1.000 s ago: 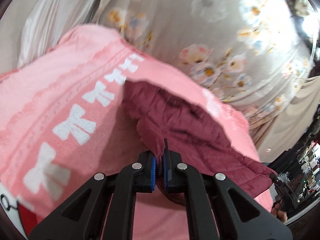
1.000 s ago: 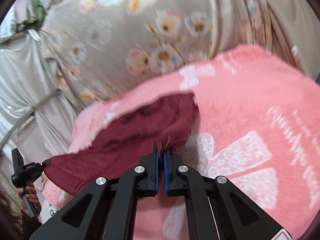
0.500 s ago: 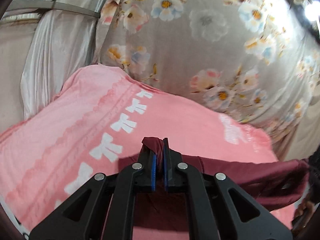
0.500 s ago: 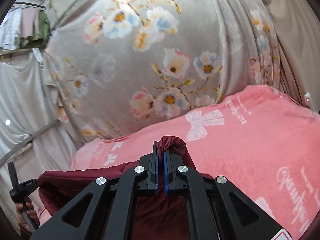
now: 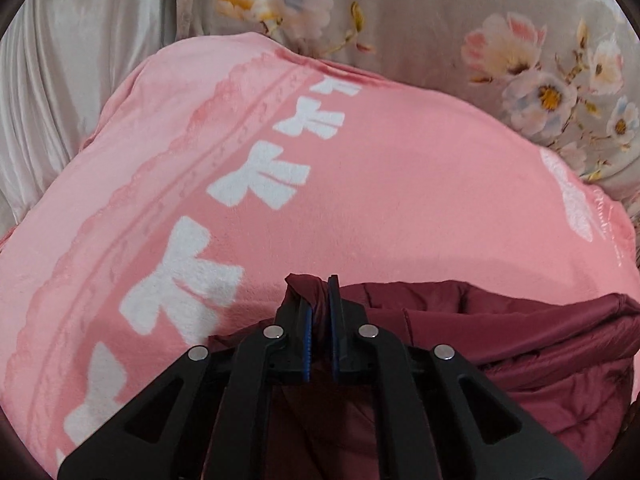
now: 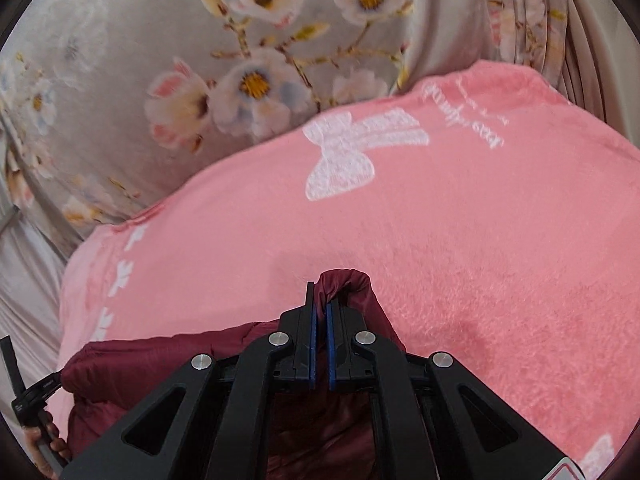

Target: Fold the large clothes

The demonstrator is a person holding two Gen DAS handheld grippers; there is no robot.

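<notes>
A dark red quilted jacket (image 5: 500, 344) hangs between my two grippers, held up above a pink blanket (image 5: 360, 184) with white bows. My left gripper (image 5: 319, 292) is shut on one corner of the jacket, with a fold of fabric pinched between its blue pads. My right gripper (image 6: 320, 300) is shut on the other corner of the jacket (image 6: 160, 364), and fabric bulges over its fingertips. The left gripper (image 6: 24, 396) also shows at the left edge of the right wrist view. The rest of the jacket hangs below the fingers, partly hidden.
The pink blanket (image 6: 480, 240) covers a bed. A grey floral curtain (image 6: 200, 60) hangs behind it and shows in the left wrist view (image 5: 480, 20) too. A pale satin drape (image 5: 60, 80) is at the left.
Both grippers have lifted the jacket off the blanket and drawn it toward the near side. It lay spread on the blanket a second ago and now hangs taut between them.
</notes>
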